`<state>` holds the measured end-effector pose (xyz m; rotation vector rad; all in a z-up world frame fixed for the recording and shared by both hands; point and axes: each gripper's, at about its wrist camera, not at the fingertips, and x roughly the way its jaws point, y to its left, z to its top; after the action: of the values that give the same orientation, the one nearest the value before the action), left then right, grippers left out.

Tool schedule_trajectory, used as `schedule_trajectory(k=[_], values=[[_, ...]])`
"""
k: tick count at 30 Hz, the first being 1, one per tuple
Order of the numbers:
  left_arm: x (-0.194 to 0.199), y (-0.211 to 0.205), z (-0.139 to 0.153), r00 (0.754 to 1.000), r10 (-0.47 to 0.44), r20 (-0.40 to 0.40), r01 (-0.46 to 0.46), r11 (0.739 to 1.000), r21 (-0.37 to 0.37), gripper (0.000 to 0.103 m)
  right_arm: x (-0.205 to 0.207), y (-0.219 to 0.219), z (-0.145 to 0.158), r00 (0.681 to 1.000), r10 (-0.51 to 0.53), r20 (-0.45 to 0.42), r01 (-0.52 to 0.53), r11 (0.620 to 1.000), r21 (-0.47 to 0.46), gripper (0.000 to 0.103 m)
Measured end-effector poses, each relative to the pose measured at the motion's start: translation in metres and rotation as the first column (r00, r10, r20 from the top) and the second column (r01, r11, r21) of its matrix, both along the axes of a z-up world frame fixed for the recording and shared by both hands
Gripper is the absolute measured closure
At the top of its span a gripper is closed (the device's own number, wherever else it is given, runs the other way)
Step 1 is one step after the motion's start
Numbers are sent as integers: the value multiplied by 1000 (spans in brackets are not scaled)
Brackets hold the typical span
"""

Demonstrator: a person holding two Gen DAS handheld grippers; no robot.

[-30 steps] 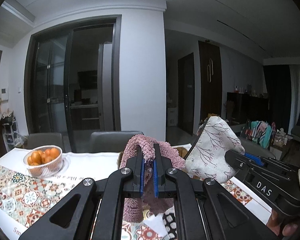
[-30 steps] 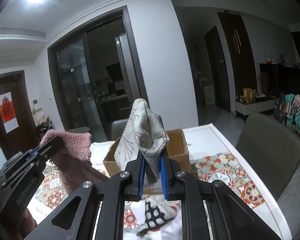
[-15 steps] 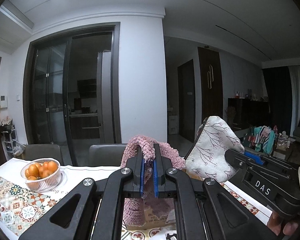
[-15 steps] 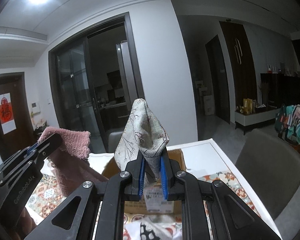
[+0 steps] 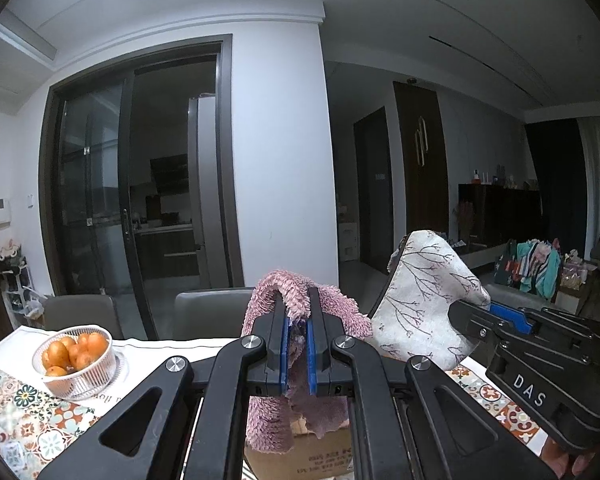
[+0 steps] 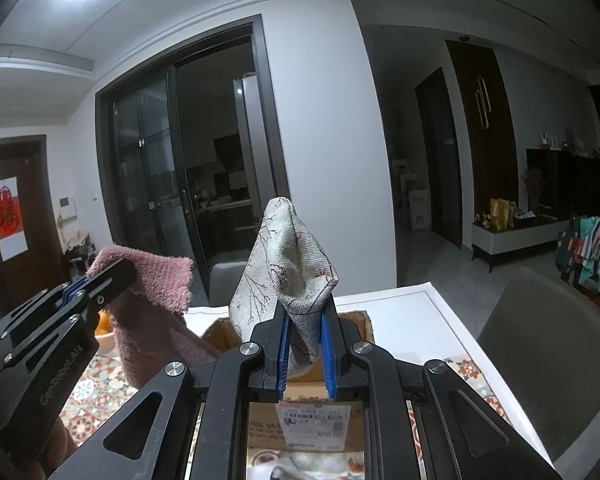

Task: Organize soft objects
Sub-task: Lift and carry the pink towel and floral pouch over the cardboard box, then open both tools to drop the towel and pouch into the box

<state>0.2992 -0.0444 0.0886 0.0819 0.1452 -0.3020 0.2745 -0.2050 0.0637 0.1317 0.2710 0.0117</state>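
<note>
My left gripper (image 5: 298, 314) is shut on a pink fluffy towel (image 5: 270, 420) that hangs down through its fingers; it also shows in the right wrist view (image 6: 148, 320). My right gripper (image 6: 305, 320) is shut on a grey cloth pouch with a branch print (image 6: 288, 268); it also shows in the left wrist view (image 5: 424, 308). Both are held high above an open cardboard box (image 6: 312, 424), which sits just ahead and below; its front also shows in the left wrist view (image 5: 312, 456).
The table has a patterned tile cloth (image 5: 24, 412). A clear bowl of oranges (image 5: 74, 356) stands at the left. Grey chairs stand behind the table (image 5: 212, 312) and at its right side (image 6: 548, 360). Dark glass doors are behind.
Both grippers have moved forward toward the box while keeping their cloths. The box now lies closer below them and the loose cloths on the table have dropped out of view.
</note>
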Motion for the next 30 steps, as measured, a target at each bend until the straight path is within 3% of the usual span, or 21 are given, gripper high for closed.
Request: schedule_trajectory(k=[13, 26, 30], values=[[56, -14, -26, 993, -32, -115, 31, 999, -8, 94, 51, -3, -23, 993, 16, -117, -14, 1000, 11, 88], [86, -28, -71, 958, -33, -283, 49, 997, 52, 93, 87, -8, -66, 955, 25, -297, -23, 1000, 12, 87], [90, -29, -76, 952, -29, -304, 51, 997, 65, 78, 91, -10, -71, 945, 34, -326, -28, 999, 24, 87]])
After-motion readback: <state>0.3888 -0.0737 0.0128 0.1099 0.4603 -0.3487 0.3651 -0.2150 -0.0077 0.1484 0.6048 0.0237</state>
